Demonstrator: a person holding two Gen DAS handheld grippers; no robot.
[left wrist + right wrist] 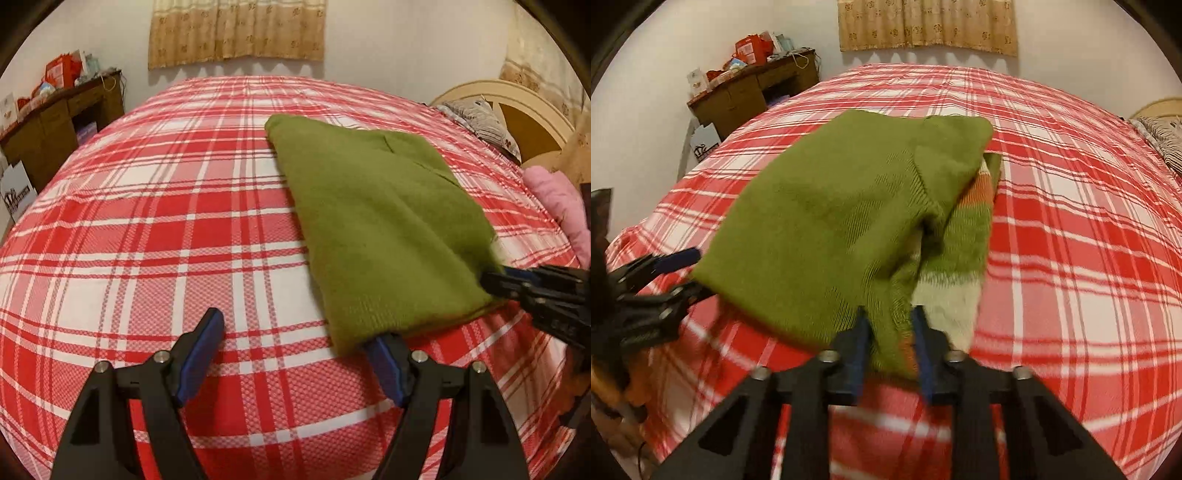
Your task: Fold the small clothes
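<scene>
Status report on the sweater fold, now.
Left claw open, one finger under the sweater's near corner. Right claw shut on its hem. Sweater folded over on the bed. Nothing in the way.

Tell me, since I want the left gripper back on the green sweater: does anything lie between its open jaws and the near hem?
Nothing visible does. The left gripper is open over bare plaid bedspread, one finger already at the green sweater hem's corner. The right gripper pinches the hem's other corner.
</scene>
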